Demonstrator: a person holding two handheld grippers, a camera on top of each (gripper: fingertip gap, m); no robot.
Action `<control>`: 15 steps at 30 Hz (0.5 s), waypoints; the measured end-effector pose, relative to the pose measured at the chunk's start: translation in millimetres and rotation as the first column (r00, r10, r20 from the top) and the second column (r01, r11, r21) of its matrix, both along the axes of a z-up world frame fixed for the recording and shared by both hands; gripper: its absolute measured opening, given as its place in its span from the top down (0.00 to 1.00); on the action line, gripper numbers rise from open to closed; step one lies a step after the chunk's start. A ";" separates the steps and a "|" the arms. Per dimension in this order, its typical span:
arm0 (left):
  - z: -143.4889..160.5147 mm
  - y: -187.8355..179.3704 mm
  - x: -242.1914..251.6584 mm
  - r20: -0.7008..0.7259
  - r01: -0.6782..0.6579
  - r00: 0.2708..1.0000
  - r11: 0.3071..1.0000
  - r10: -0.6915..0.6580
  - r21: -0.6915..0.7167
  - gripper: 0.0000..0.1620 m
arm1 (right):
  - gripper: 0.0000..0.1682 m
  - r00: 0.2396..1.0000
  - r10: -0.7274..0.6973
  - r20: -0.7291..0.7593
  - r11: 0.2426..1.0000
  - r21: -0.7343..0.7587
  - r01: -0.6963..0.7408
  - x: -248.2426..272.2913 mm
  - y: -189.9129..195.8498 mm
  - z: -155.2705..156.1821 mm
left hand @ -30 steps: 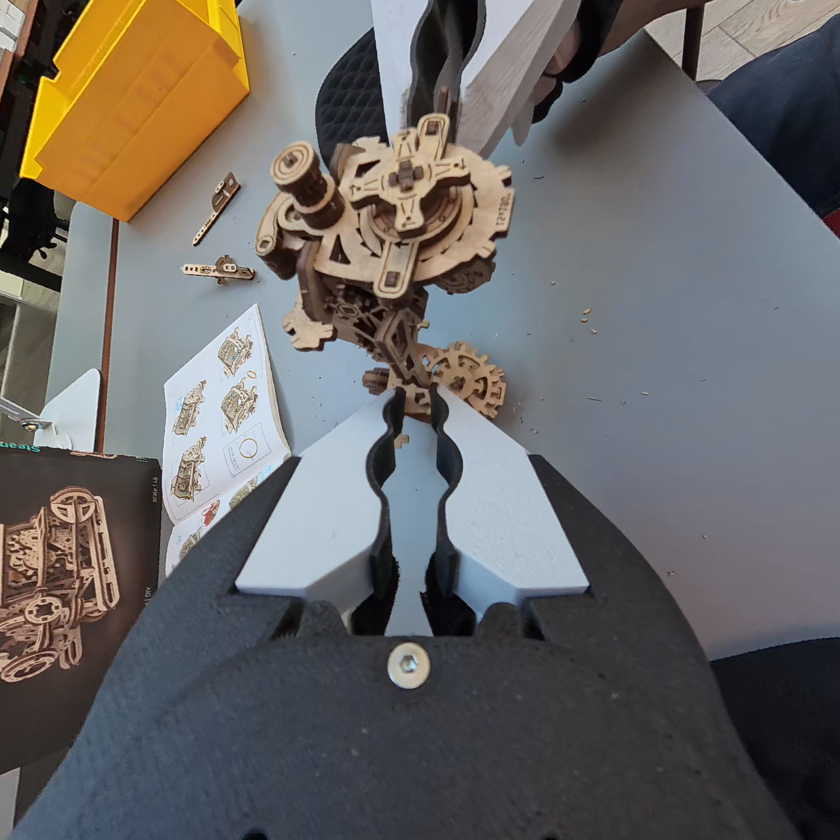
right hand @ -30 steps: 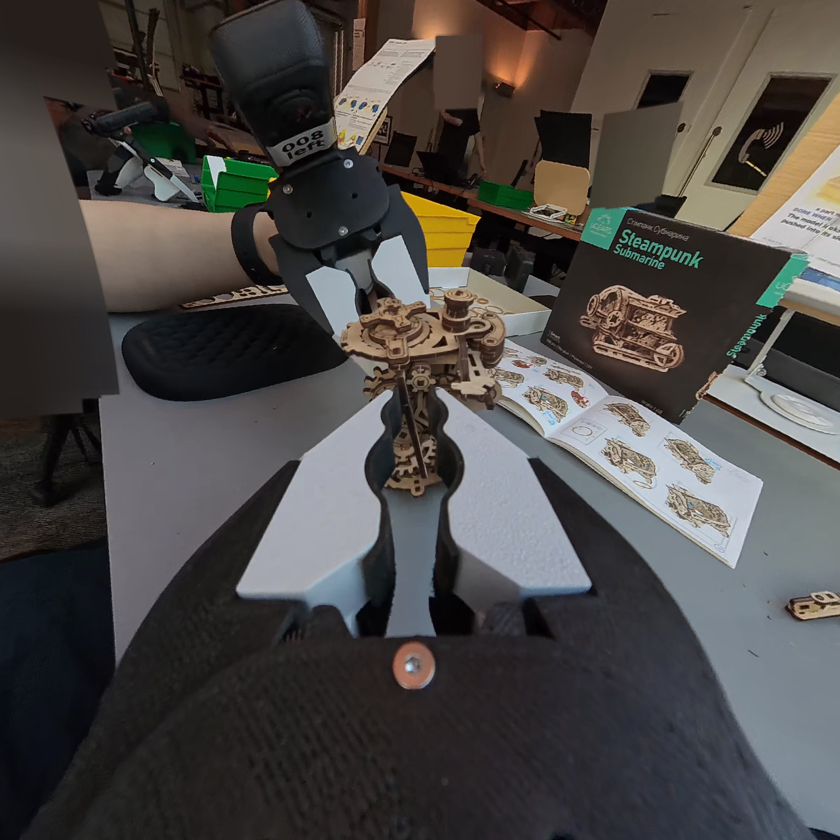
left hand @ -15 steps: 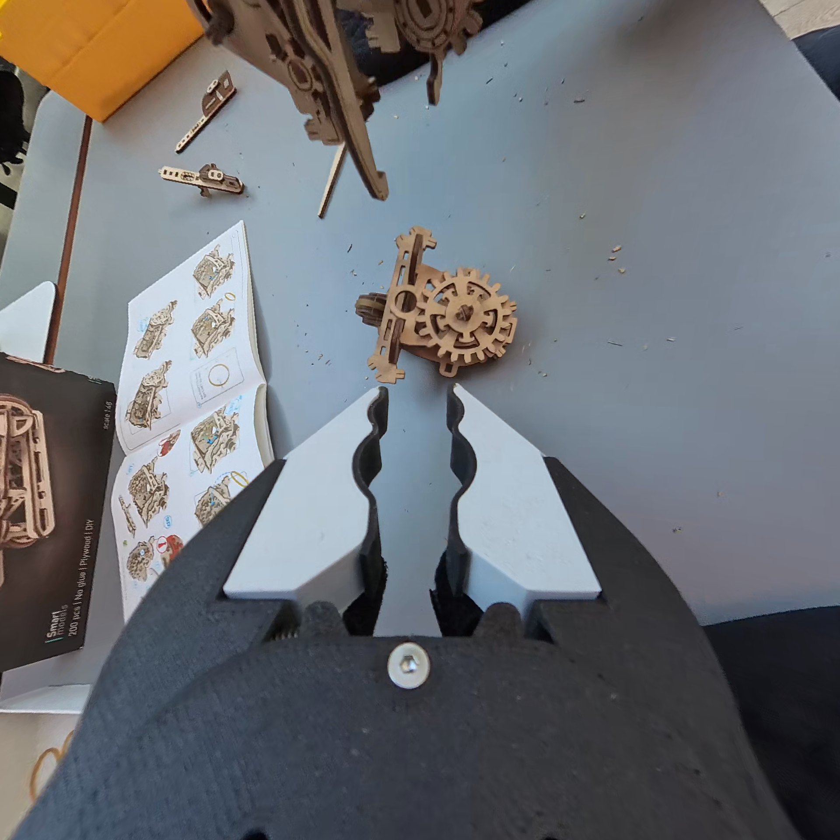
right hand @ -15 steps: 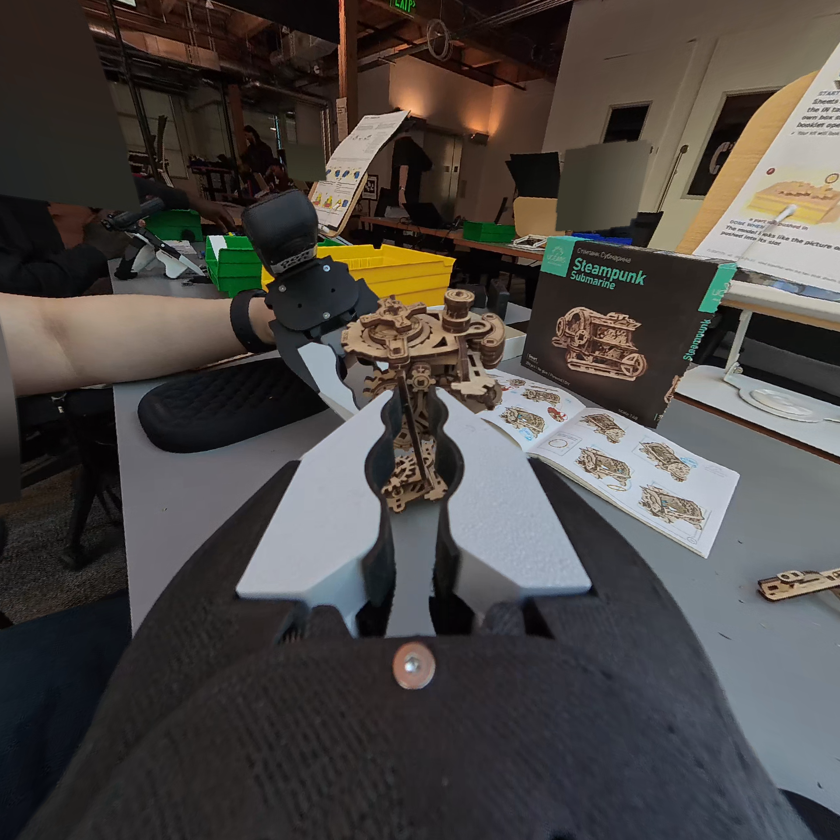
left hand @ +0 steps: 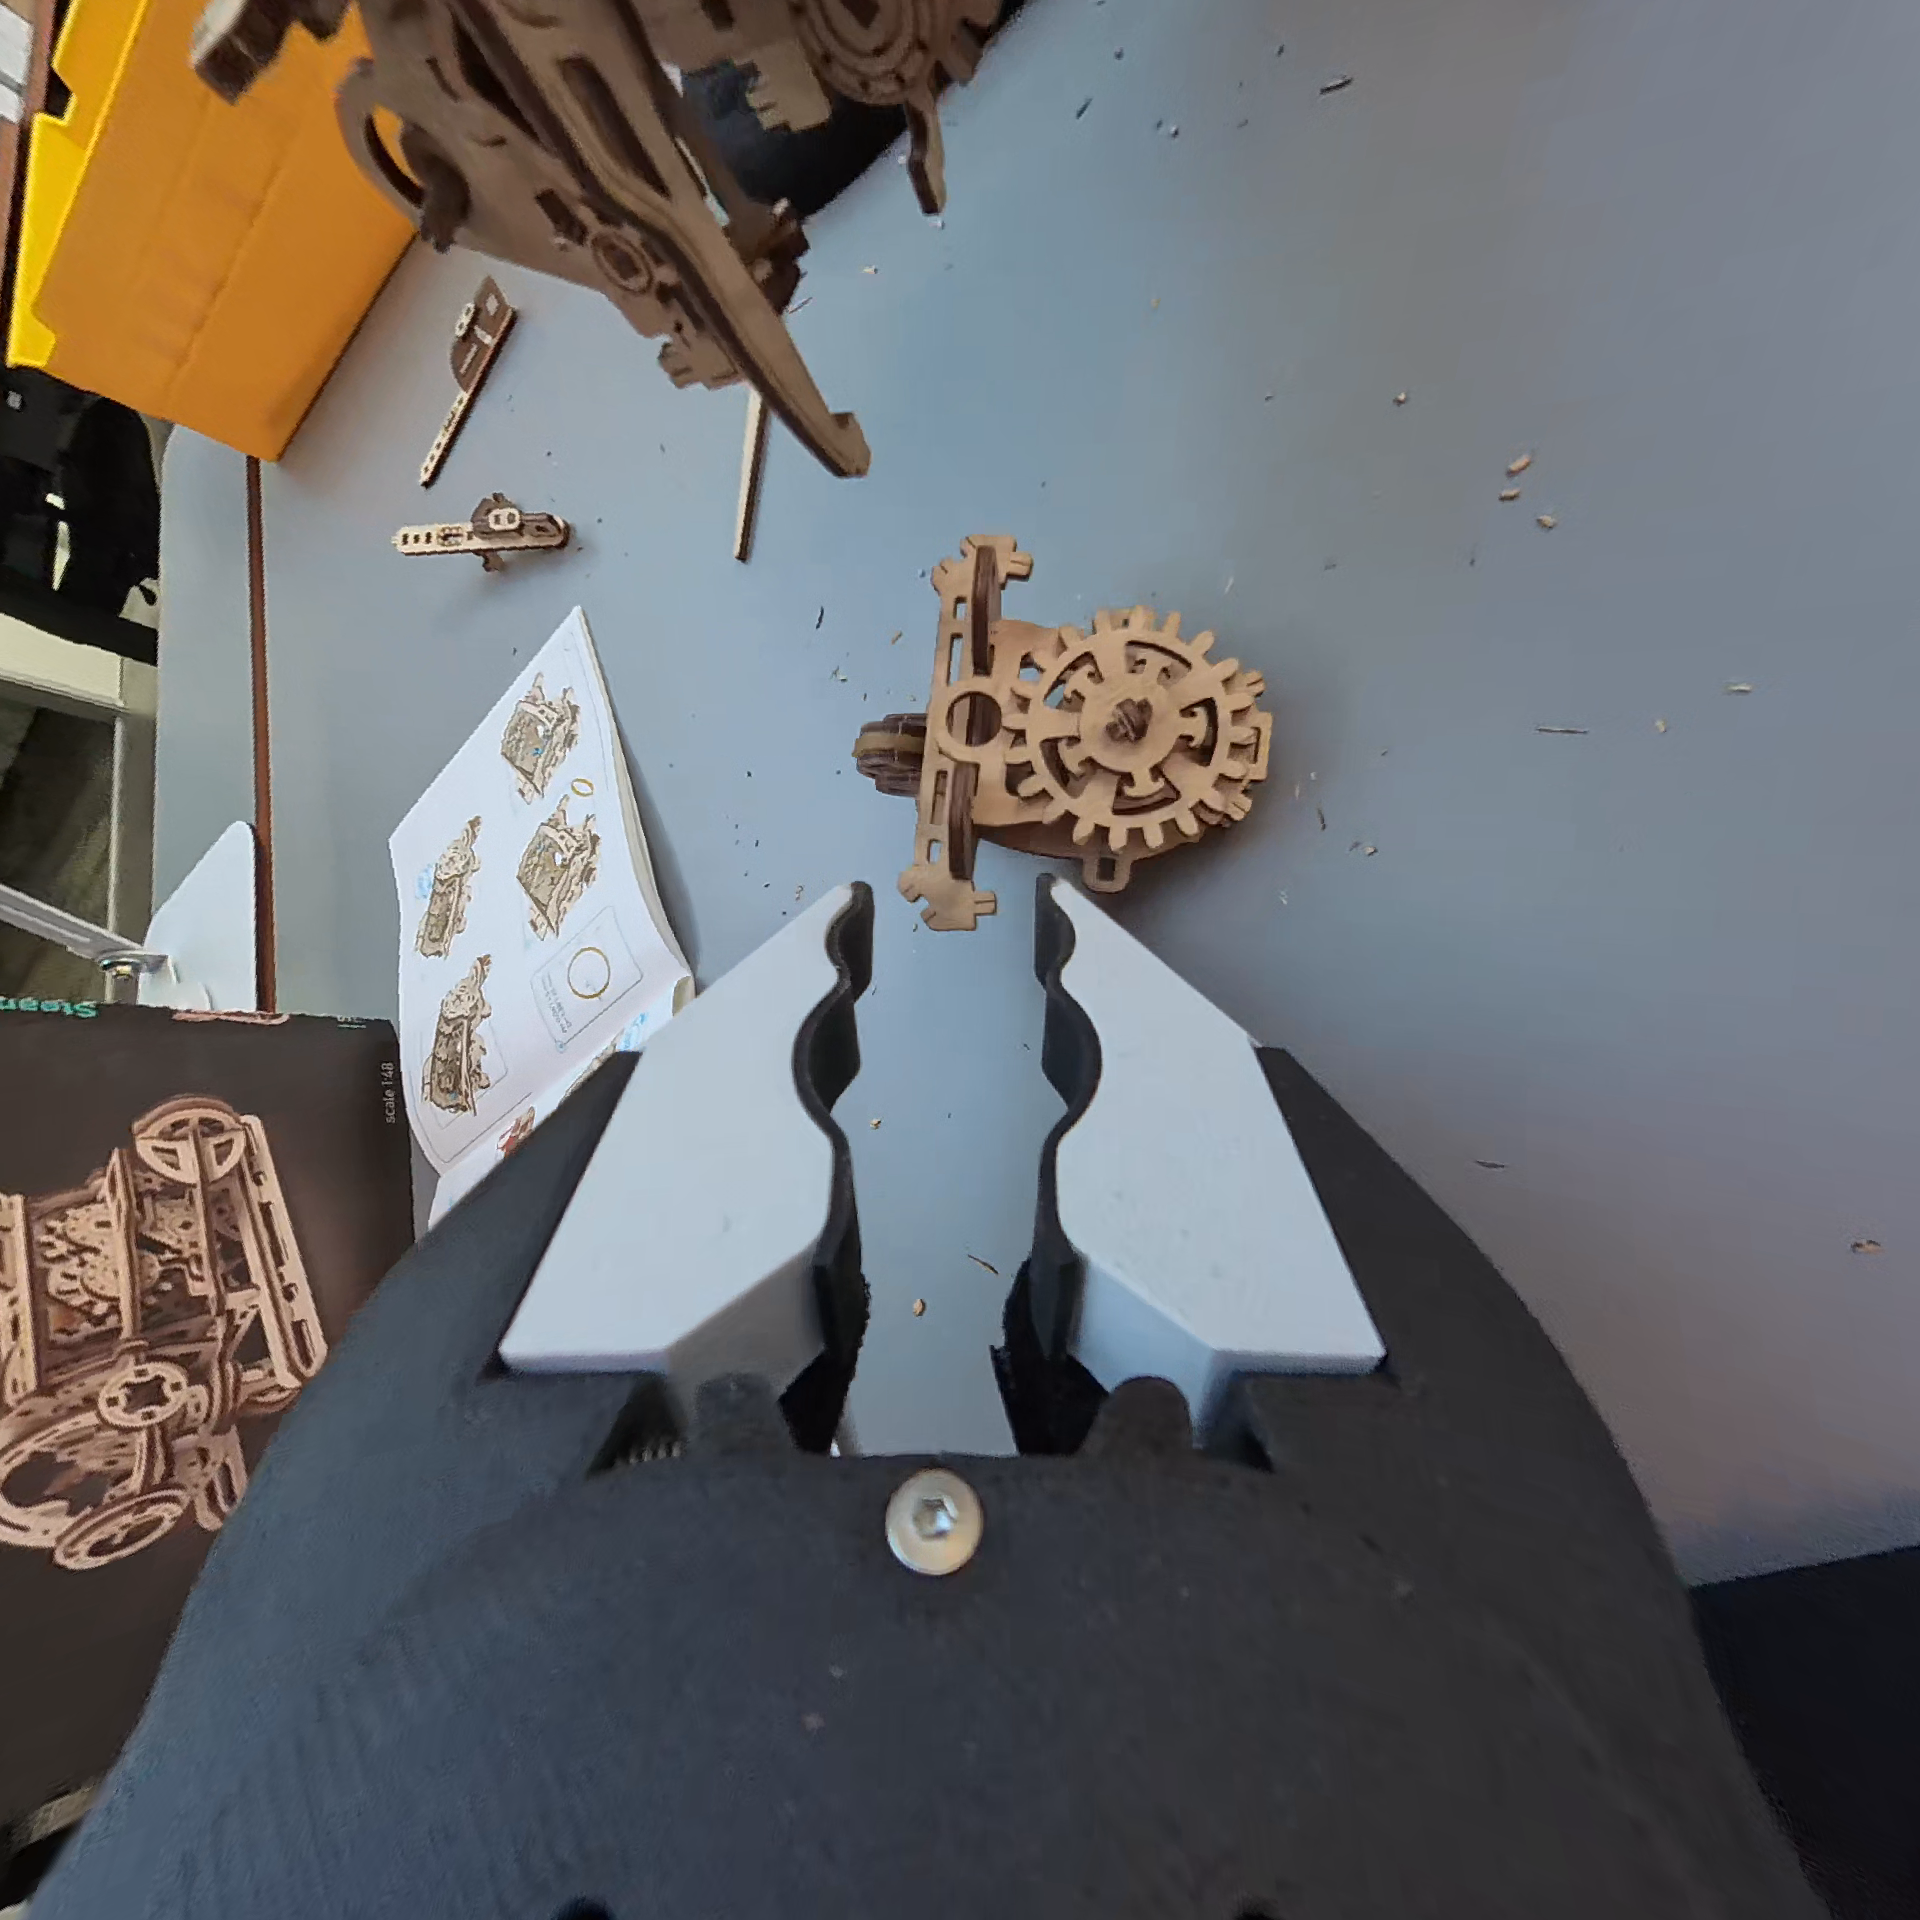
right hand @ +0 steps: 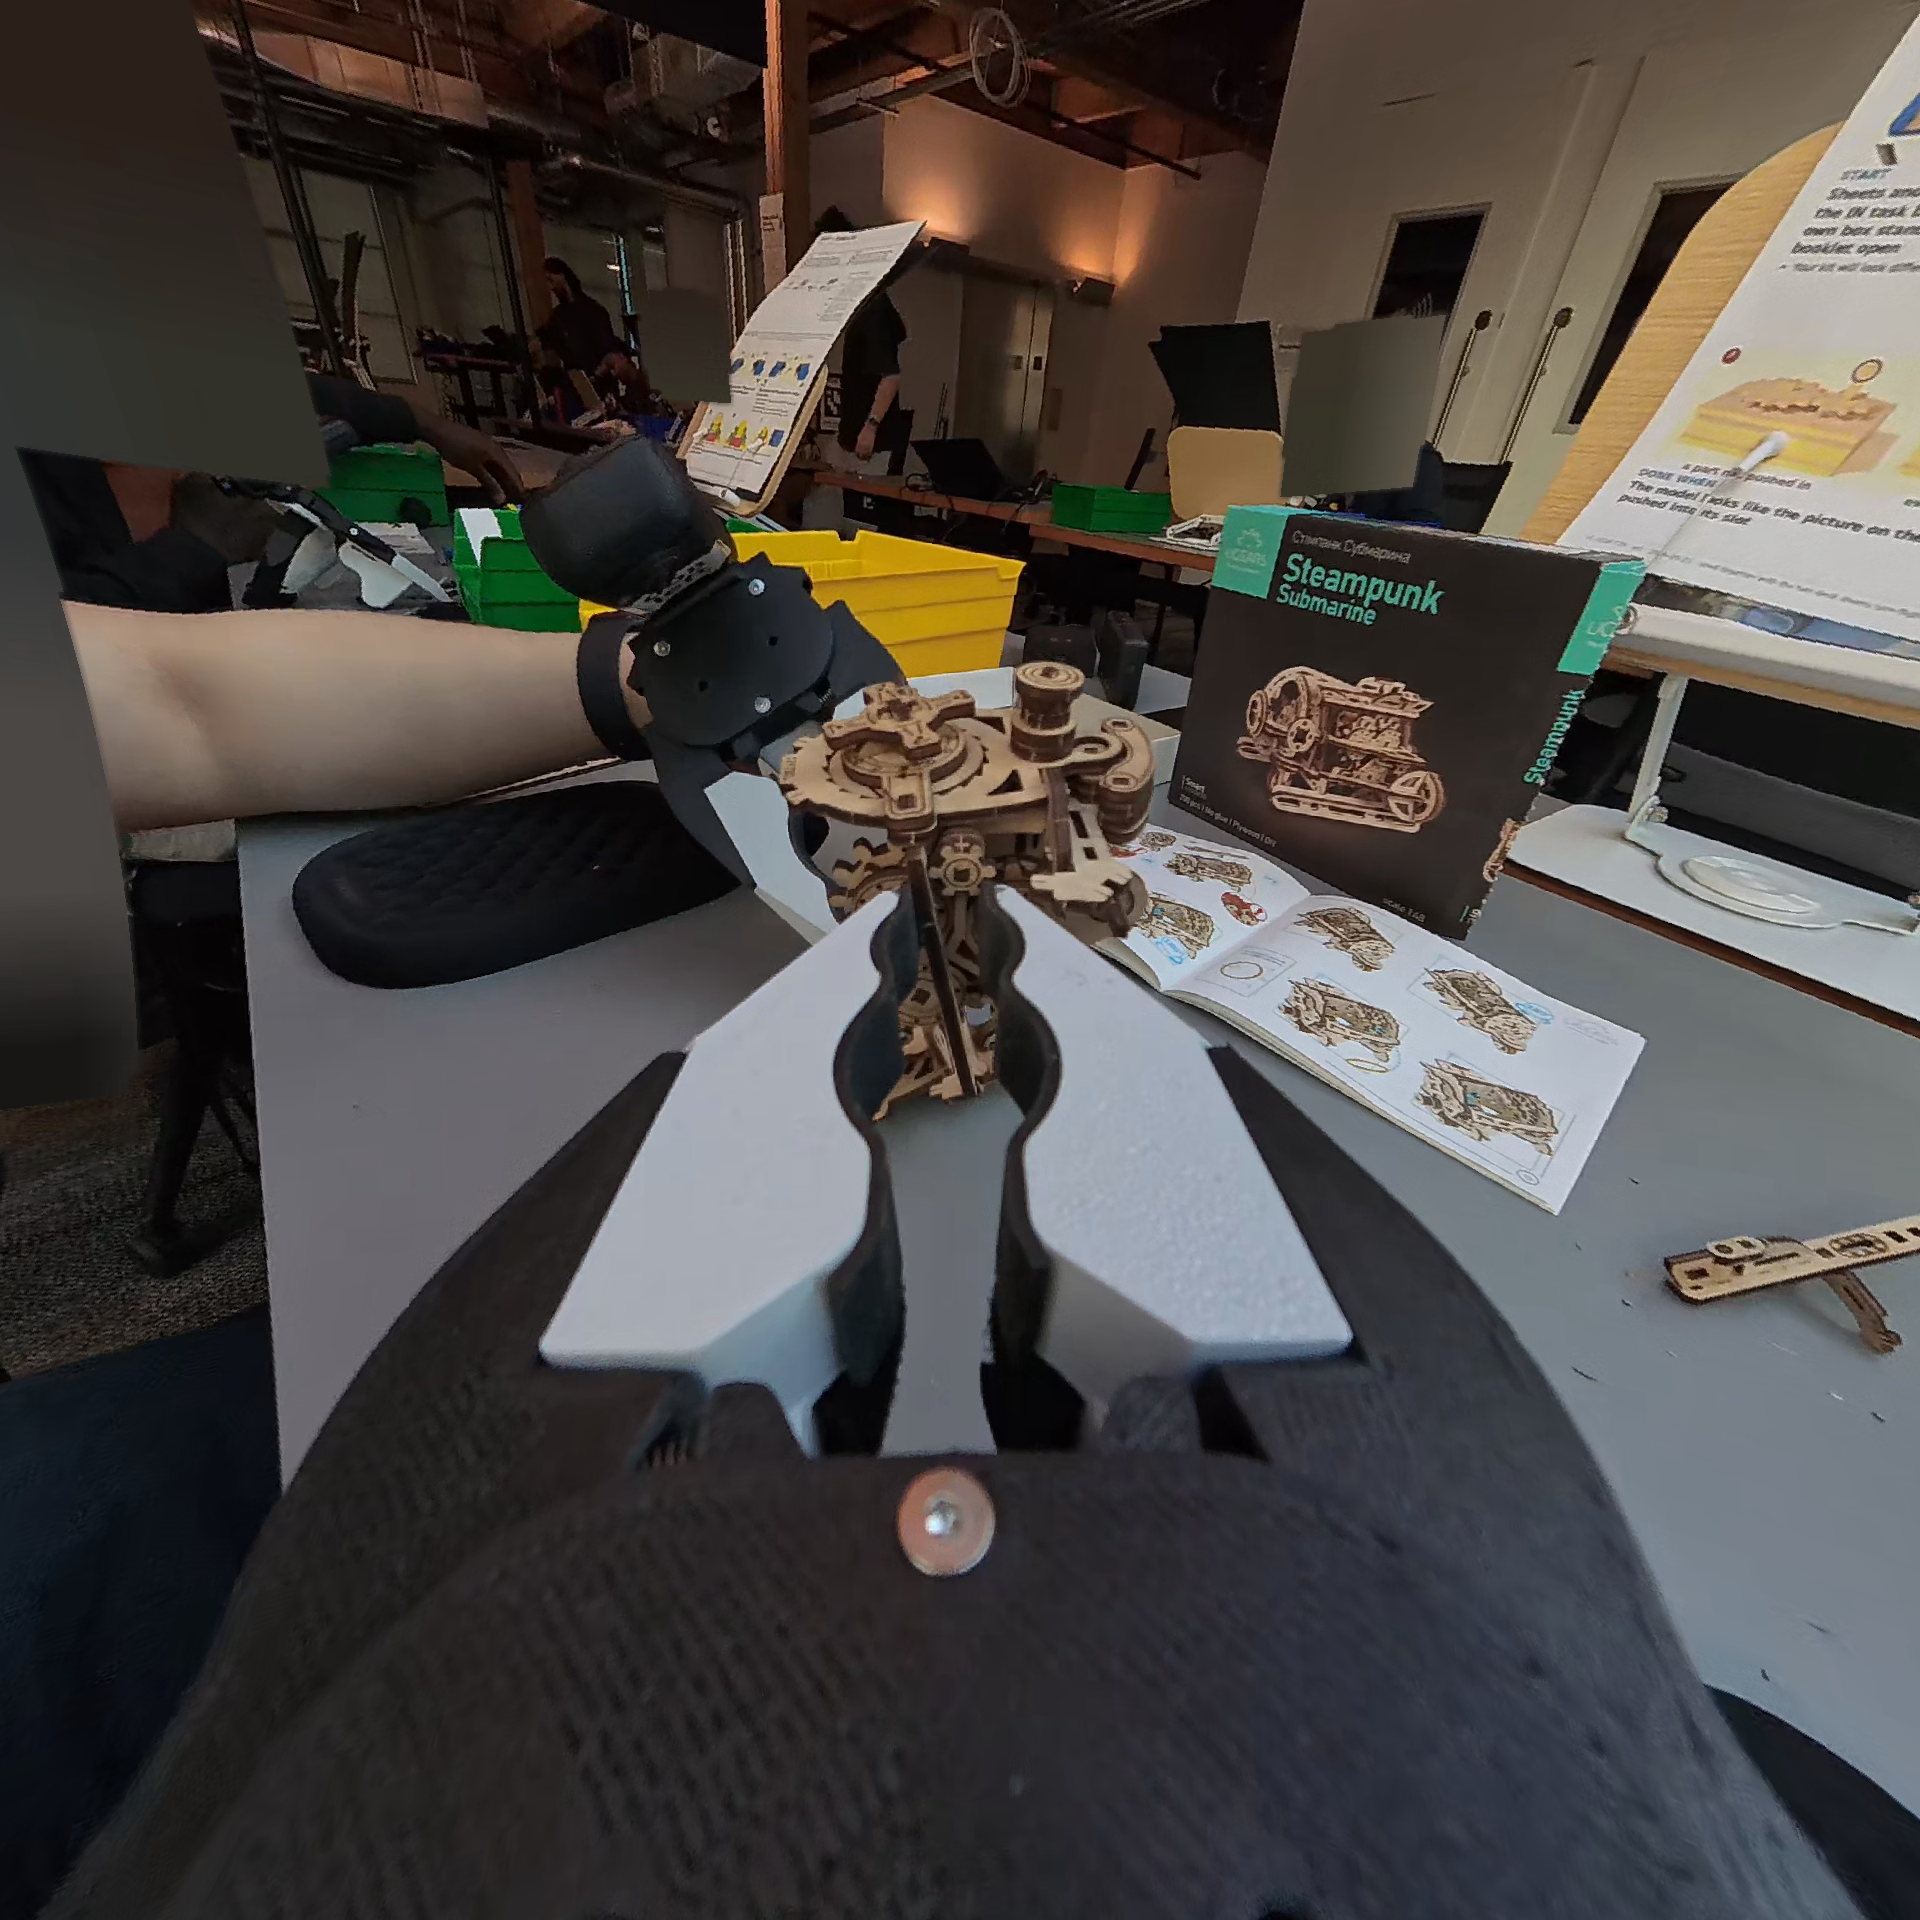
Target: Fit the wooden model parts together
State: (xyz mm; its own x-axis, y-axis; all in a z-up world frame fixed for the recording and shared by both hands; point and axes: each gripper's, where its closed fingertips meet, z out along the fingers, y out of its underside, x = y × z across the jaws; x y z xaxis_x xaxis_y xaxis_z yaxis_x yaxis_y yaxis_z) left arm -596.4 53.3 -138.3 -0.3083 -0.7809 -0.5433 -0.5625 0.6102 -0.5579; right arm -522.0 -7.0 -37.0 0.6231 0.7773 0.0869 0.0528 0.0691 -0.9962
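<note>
A wooden gear part (left hand: 1081, 743) lies flat on the grey table (left hand: 1507, 935), just beyond my left gripper (left hand: 951, 904), which is open and empty above it. My right gripper (right hand: 945, 914) is shut on the large wooden model assembly (right hand: 966, 790) and holds it upright above the table. That assembly also hangs at the top of the left wrist view (left hand: 582, 187). The left gripper (right hand: 769, 831) shows behind the assembly in the right wrist view, pointing down at the table.
An open instruction booklet (left hand: 530, 883) and the black kit box (left hand: 156, 1299) lie left of the gear part. Two small wooden strips (left hand: 483, 530) and a yellow bin (left hand: 197, 239) sit farther off. A black wrist pad (right hand: 499, 883) lies by the table edge. Wood crumbs dot the table. My right fingertips sit around 15 cm from my left ones.
My right gripper lifted the assembly up and away from the left gripper. The left gripper let go, opened wider and now hangs over the gear part on the table.
</note>
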 end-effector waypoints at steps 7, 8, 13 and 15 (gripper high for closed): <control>-3.7 1.8 8.8 -0.002 0.054 0.999 0.997 -0.054 0.056 0.87 | 0.95 1.000 0.010 0.010 1.000 -0.007 -0.009 3.2 4.7 -3.7; -1.7 1.3 10.4 0.014 0.056 0.998 0.997 -0.057 0.060 0.86 | 0.95 1.000 0.011 0.012 1.000 -0.009 -0.011 3.1 5.7 -4.3; 0.1 3.1 12.1 0.033 0.074 0.996 0.988 -0.079 0.133 0.84 | 0.95 1.000 0.025 0.015 1.000 -0.018 -0.025 0.6 9.8 -8.0; -0.1 0.3 13.4 0.041 0.091 0.994 0.985 -0.098 0.146 0.89 | 0.95 0.999 0.030 0.014 0.999 -0.023 -0.030 -0.5 11.8 -9.9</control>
